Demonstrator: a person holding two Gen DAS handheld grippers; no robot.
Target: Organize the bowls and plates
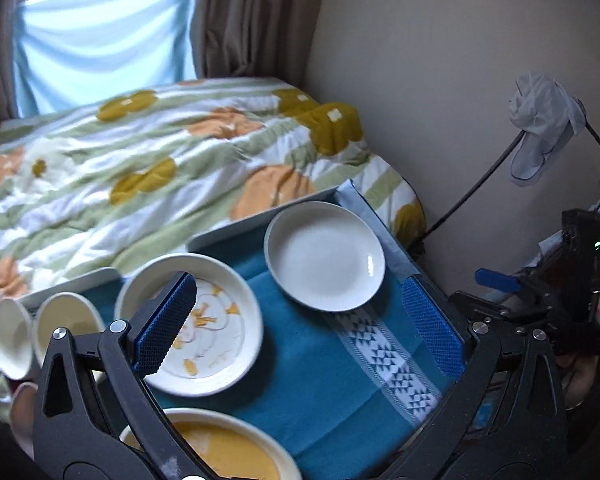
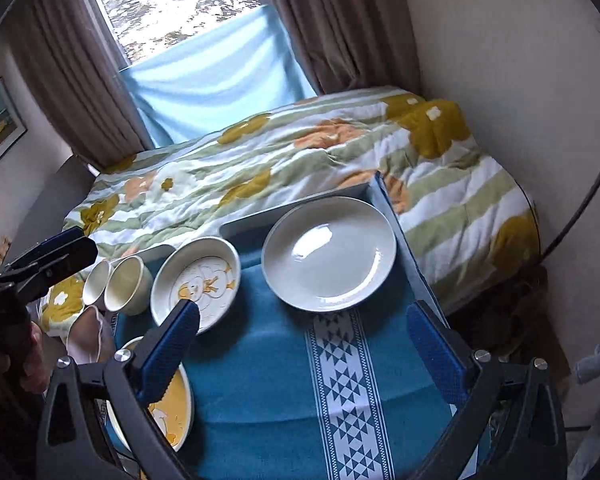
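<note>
A plain white plate lies at the far right of the blue cloth. Left of it sits a white dish with a duck pattern. A yellow plate lies nearest, partly hidden by a finger. Two cream cups lie on their sides at the far left. My left gripper hangs open above the cloth with nothing between its fingers. My right gripper is also open and holds nothing.
The table has a raised grey rim along its far side. Behind it is a bed with a floral quilt. A wall stands at the right, with a black cable and a white cloth beside it.
</note>
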